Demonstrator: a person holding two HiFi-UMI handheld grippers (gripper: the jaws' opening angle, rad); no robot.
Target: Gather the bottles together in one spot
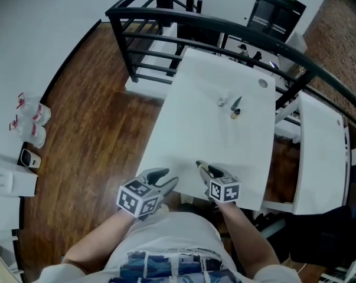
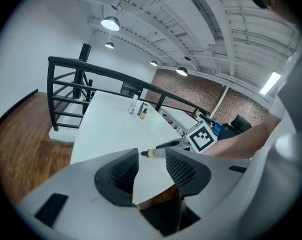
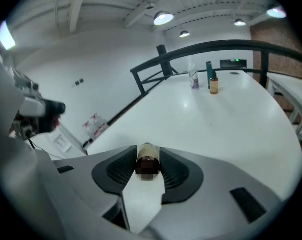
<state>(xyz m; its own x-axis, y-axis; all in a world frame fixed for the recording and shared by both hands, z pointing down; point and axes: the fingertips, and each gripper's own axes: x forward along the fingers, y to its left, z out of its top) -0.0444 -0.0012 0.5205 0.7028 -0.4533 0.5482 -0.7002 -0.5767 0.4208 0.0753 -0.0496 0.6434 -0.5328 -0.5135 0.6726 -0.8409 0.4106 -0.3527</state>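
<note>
**Operator:** What does my right hand have?

**Observer:** Your right gripper (image 1: 203,167) is closed on a small brown bottle (image 3: 147,153). Both pads press on its sides. The bottle lies along the jaws, with one end toward the camera of that gripper. In the left gripper view its dark cap comes out in front of the jaw tips. The bottle is at the near edge of the white table (image 1: 213,137), just in front of your body. I cannot tell if it touches the table top or is a little above it.

**Operator:** And my left one?

**Observer:** Your left gripper (image 1: 169,178) has its jaws apart, and nothing is held between them. It is at the near edge of the table, toward the left corner. It is near your right gripper and points toward the table.

**Operator:** Where are the other bottles?

**Observer:** Three stand together on the far half of the table, well apart from your grippers. They are a clear bottle (image 3: 193,79), a tall dark green bottle (image 3: 209,70) and a small amber bottle (image 3: 214,86) with a dark cap. All three are upright and near each other. The amber one is the nearest to you, and the clear one is at the left of the group. Behind them runs a black railing (image 1: 225,25), and at your left is the wooden floor (image 1: 95,140).
</note>
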